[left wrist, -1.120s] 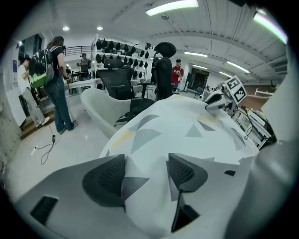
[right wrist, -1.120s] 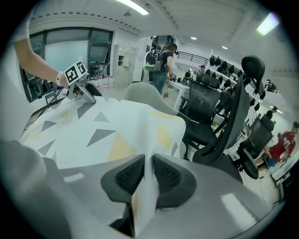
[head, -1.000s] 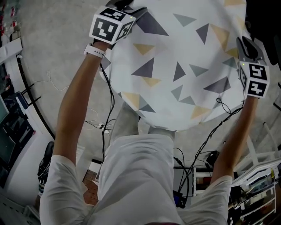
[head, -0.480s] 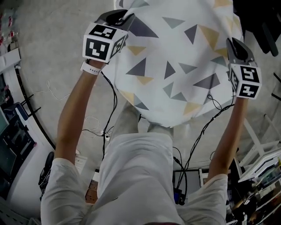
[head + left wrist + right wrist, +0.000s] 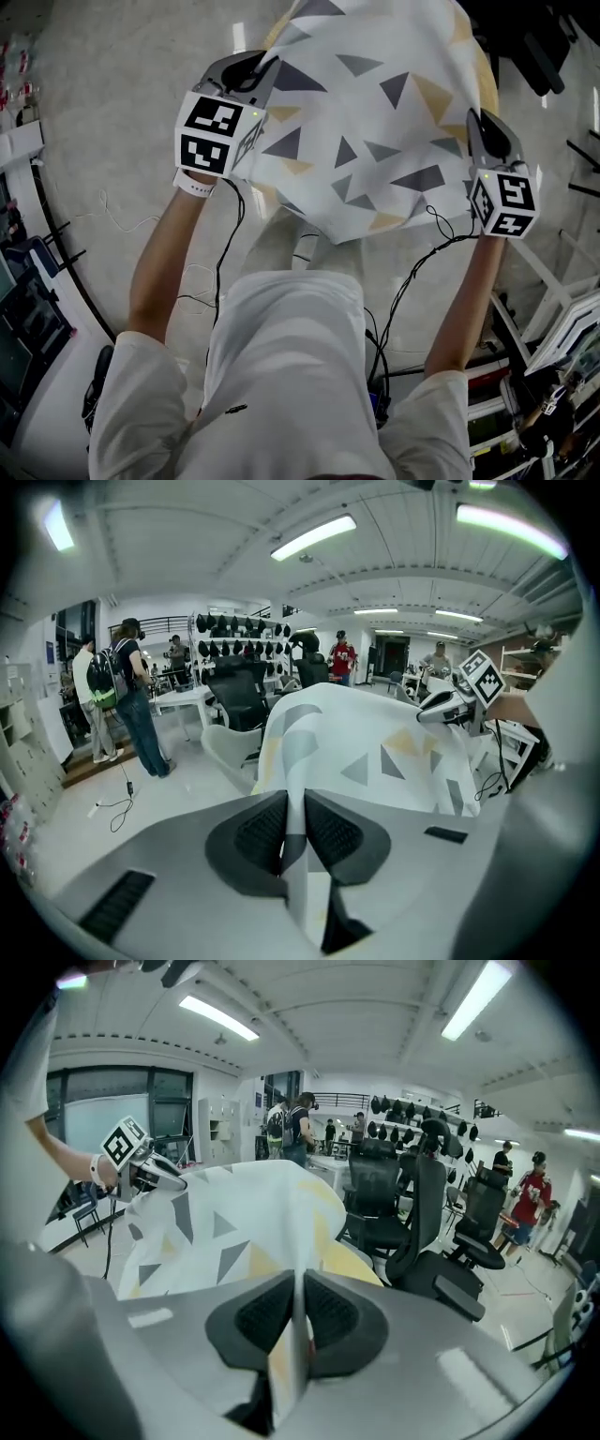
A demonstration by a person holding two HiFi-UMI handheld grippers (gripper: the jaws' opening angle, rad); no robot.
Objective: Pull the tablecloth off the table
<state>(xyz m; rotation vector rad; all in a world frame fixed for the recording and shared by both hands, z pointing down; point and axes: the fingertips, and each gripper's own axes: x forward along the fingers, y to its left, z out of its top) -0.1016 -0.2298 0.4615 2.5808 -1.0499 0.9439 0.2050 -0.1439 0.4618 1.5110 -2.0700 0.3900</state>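
- The white fabric tablecloth (image 5: 375, 122) printed with grey and yellow triangles is stretched between the two grippers and sags in front of the person's white T-shirt (image 5: 291, 375), above the grey floor.
- The left gripper (image 5: 247, 67), grey-bodied with a black-and-white marker cube, has one corner of the tablecloth. In the left gripper view its ribbed black pads (image 5: 264, 830) are closing on a fold of the cloth (image 5: 375, 752), which already stands pinched between them (only a narrow gap, filled by fabric).
- The right gripper (image 5: 489, 127), the same grey kind with its own marker cube, has the opposite corner. In the right gripper view its jaws are likewise closing, with a thin upright pleat of cloth (image 5: 234, 1222) pressed between the pads (image 5: 328, 1314).
- Each gripper view shows the other gripper across the spread cloth, at about the same height.
- A yellow rounded surface (image 5: 352, 1260) shows under the cloth's far edge in the right gripper view; I cannot tell how much of the cloth lies on it.
- Black cables (image 5: 412, 281) trail from both grippers down past the person's body.
- Black office chairs (image 5: 412, 1213) stand beyond the cloth, and people (image 5: 136, 705) stand well apart in the room.
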